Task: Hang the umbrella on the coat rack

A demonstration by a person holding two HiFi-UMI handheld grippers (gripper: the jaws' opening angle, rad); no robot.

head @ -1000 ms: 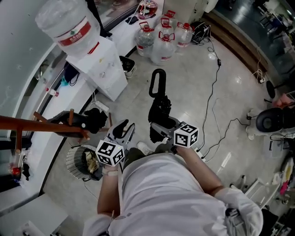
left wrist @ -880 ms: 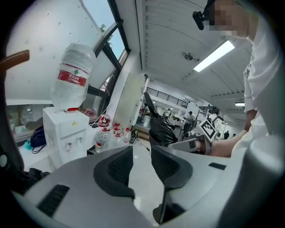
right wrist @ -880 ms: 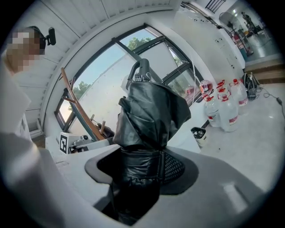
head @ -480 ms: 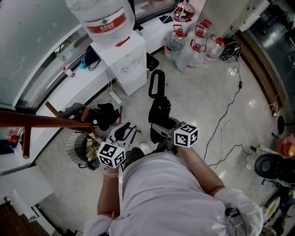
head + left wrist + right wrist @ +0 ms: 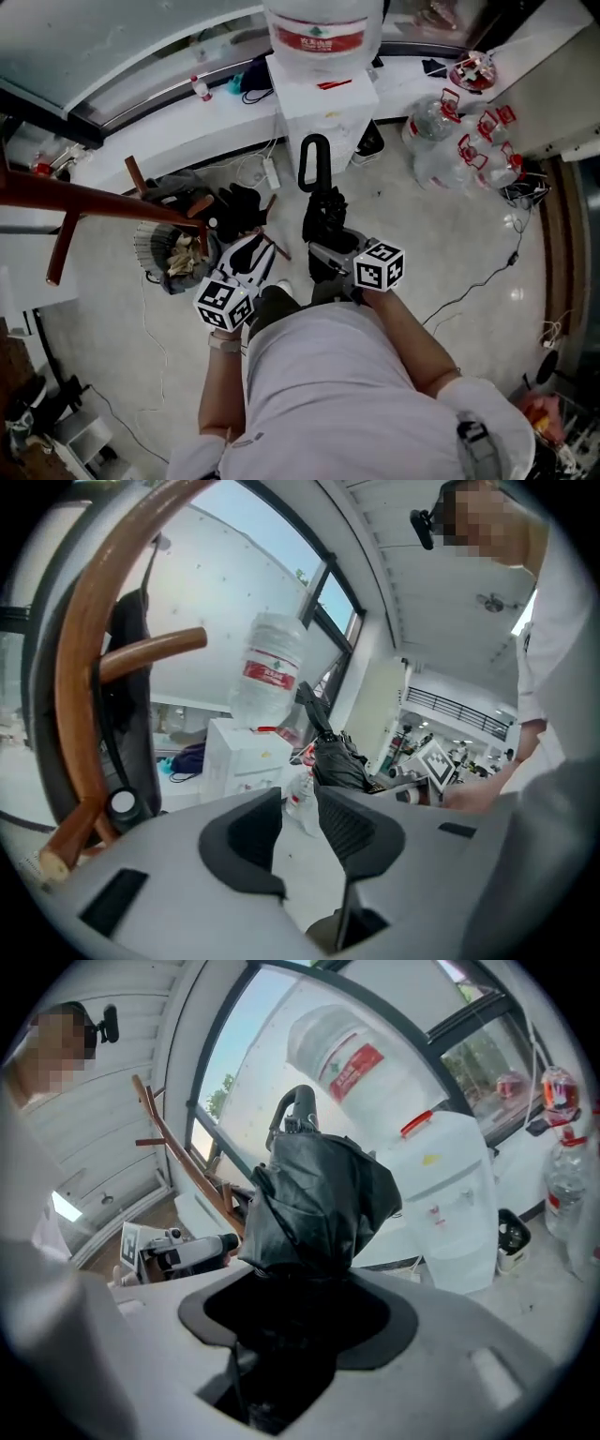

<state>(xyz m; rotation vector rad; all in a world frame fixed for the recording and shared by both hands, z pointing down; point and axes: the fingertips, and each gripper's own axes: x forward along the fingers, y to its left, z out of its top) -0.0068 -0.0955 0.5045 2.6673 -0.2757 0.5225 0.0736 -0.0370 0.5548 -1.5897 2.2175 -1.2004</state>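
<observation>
Person stands on the pale floor (image 5: 450,244) with both forearms bent forward at waist height. The grippers sit side by side ahead of the torso, tipped slightly down.

Coat rack (image 5: 94,202) is red-brown wood and comes in from the left of the head view with pegs sticking off it. In the left gripper view it arcs close by on the left.

White water dispenser (image 5: 323,98) with a bottle on top stands ahead, against the window wall.

Umbrella (image 5: 324,217) is black and folded. It sticks out ahead of the right gripper (image 5: 330,258) with its loop handle (image 5: 312,161) at the far end, well apart from the rack.

Right gripper jaws are partly closed, clamped on the umbrella's bundled fabric. Left gripper (image 5: 251,255) jaws stand a narrow gap apart, with nothing between them and touching nothing.
</observation>
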